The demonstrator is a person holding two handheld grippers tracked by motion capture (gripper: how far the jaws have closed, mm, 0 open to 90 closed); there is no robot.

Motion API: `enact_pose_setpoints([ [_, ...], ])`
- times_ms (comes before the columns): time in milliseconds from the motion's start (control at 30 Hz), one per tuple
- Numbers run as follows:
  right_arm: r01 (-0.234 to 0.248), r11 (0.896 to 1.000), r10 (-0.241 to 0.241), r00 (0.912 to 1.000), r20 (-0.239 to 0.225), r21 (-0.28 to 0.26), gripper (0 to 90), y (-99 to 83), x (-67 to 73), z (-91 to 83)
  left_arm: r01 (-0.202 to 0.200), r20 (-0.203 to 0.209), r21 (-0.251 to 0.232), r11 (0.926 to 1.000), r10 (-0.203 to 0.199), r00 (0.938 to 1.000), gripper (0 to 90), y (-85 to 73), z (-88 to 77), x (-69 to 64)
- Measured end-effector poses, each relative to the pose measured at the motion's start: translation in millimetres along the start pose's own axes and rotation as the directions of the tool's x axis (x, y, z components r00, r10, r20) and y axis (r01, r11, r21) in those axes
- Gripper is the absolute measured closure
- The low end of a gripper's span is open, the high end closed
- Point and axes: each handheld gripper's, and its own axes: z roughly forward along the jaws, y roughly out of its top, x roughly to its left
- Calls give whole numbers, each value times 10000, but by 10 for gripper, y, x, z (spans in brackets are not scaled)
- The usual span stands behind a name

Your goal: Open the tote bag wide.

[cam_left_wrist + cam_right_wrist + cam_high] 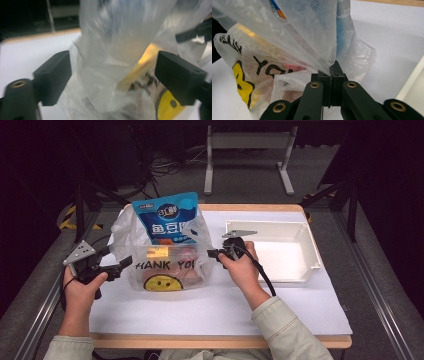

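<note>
A clear plastic bag (pixel 170 267) printed "THANK YOU" with a yellow smiley stands on the white table top. A blue snack pouch (pixel 167 220) sticks up out of its mouth, and other packets show through the plastic. My left gripper (pixel 122 262) is at the bag's left side. In the left gripper view its jaws stand wide apart, open (pixel 112 67), with bunched bag plastic (pixel 112 37) between them and not pinched. My right gripper (pixel 212 253) is at the bag's right side, shut (pixel 331 72) on a fold of the bag's film (pixel 294 37), which is drawn taut.
A white rectangular tray (pixel 300 232) lies at the right, close behind my right hand. The white sheet (pixel 225 310) covers the wooden table, whose edges are near on every side. A metal frame stands on the floor beyond.
</note>
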Motion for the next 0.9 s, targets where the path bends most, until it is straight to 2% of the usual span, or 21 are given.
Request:
enact_pose_setpoints([
  [100, 11, 10000, -11, 10000, 16, -23, 899, 3, 0, -9, -363, -167, -452, 9983, 356, 9992, 118, 128, -81, -73],
  [133, 11, 10000, -11, 10000, 16, -23, 899, 3, 0, -9, -363, -167, -452, 9983, 356, 9992, 118, 128, -81, -73],
  [267, 49, 10000, -49, 10000, -10, -61, 898, 14, 10, -22, -755, -402, -940, 9927, 720, 9966, 114, 308, -135, -151],
  [367, 58, 9999, -58, 10000, -38, -96, 897, 22, 16, -28, -930, -586, -1160, 9889, 867, 9945, 112, 392, -118, -169],
  [533, 85, 9998, -86, 9999, -93, -162, 896, 28, 30, -30, -1140, -508, -1203, 9862, 1086, 9928, 154, 488, -61, -180],
  [567, 103, 9998, -105, 9999, -111, -169, 896, 28, 36, -31, -1247, -489, -1231, 9845, 1195, 9916, 283, 498, -49, -182],
  [633, 109, 9998, -112, 9998, -145, -184, 896, 26, 43, -34, -1308, -464, -1230, 9837, 1260, 9909, 402, 501, -33, -174],
  [667, 143, 9997, -147, 9998, -163, -204, 895, 24, 49, -40, -1333, -255, -1085, 9851, 1313, 9910, 535, 490, -17, -163],
  [700, 143, 9997, -147, 9998, -163, -204, 895, 24, 49, -40, -1333, -255, -1085, 9851, 1313, 9910, 624, 490, -17, -163],
  [733, 140, 9997, -144, 9997, -177, -215, 895, 23, 51, -43, -1335, -198, -964, 9863, 1322, 9910, 624, 477, -11, -161],
  [767, 163, 9996, -167, 9996, -209, -213, 895, 21, 53, -47, -1299, -133, -839, 9880, 1292, 9915, 748, 465, -13, -158],
  [800, 176, 9996, -180, 9996, -210, -213, 895, 19, 54, -50, -1163, -112, -748, 9904, 1157, 9932, 831, 452, -17, -153],
  [833, 179, 9996, -184, 9996, -211, -210, 895, 15, 56, -52, -1101, -195, -701, 9914, 1090, 9939, 881, 436, -22, -143],
  [900, 171, 9997, -175, 9996, -211, -194, 895, 2, 56, -53, -881, -419, -568, 9945, 858, 9954, 893, 387, -20, -109],
])
